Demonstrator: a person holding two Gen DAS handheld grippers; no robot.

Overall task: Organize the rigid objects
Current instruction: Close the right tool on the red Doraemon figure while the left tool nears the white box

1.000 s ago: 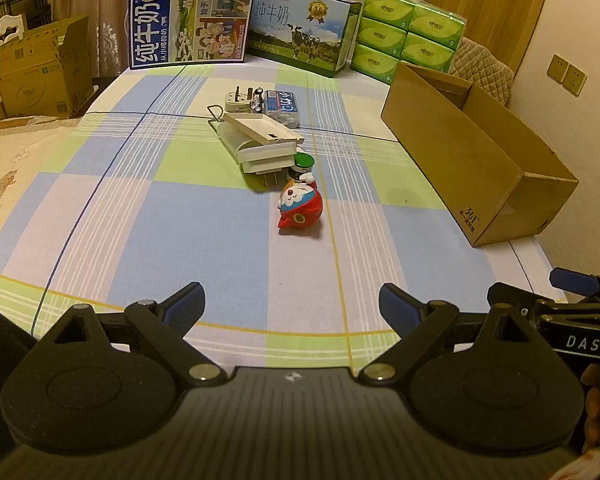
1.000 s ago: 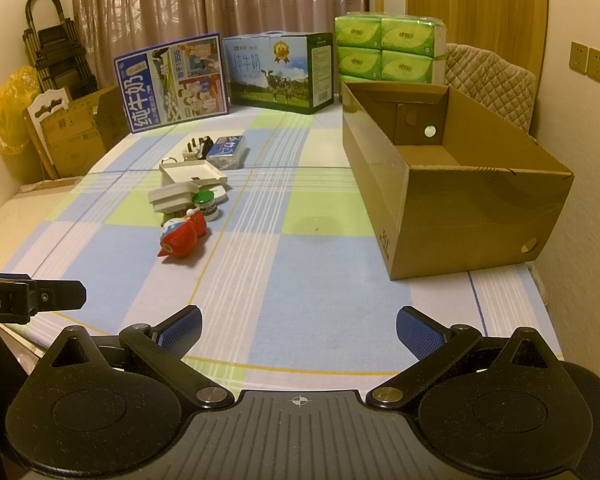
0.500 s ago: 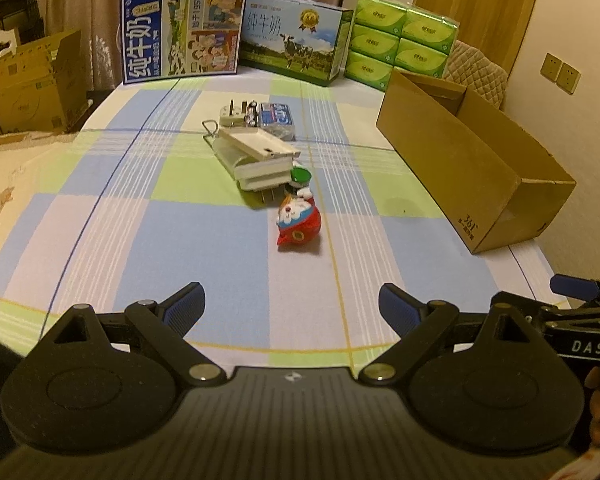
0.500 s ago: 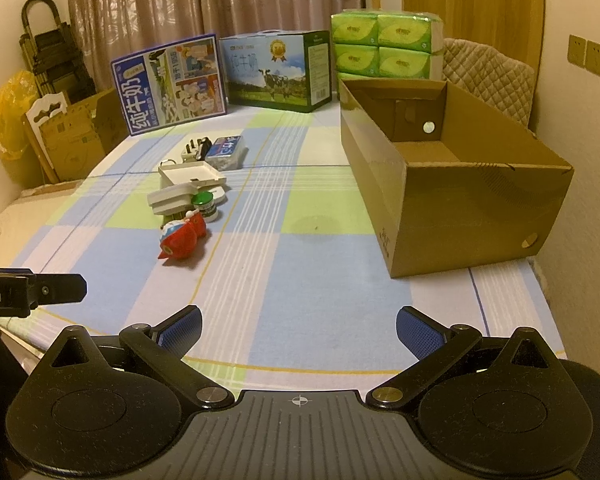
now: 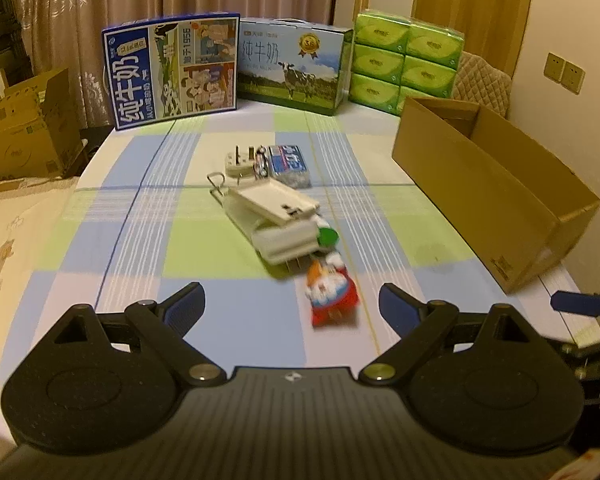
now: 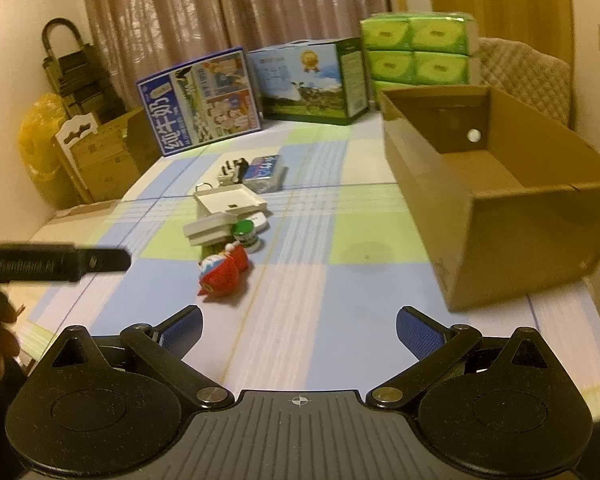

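Observation:
A red toy figure (image 5: 332,300) lies on the checked tablecloth, just ahead of my open, empty left gripper (image 5: 292,304); it also shows in the right wrist view (image 6: 224,272). Behind it lie stacked white trays (image 5: 276,216), a green-lidded jar (image 5: 327,237), a blue packet (image 5: 290,164) and a white plug (image 5: 242,162). The open cardboard box (image 6: 496,200) stands at the right. My right gripper (image 6: 298,334) is open and empty, over the cloth in front of the toy and box.
Two milk cartons (image 5: 176,76) (image 5: 292,64) and stacked green tissue packs (image 5: 406,64) line the table's far edge. A cardboard box (image 5: 20,132) and a folded trolley (image 6: 80,80) stand off the table at left. The left gripper's body shows at the left in the right wrist view (image 6: 52,266).
Both grippers have moved forward toward the objects; the red toy and white trays now appear closer. Both stay open and empty.

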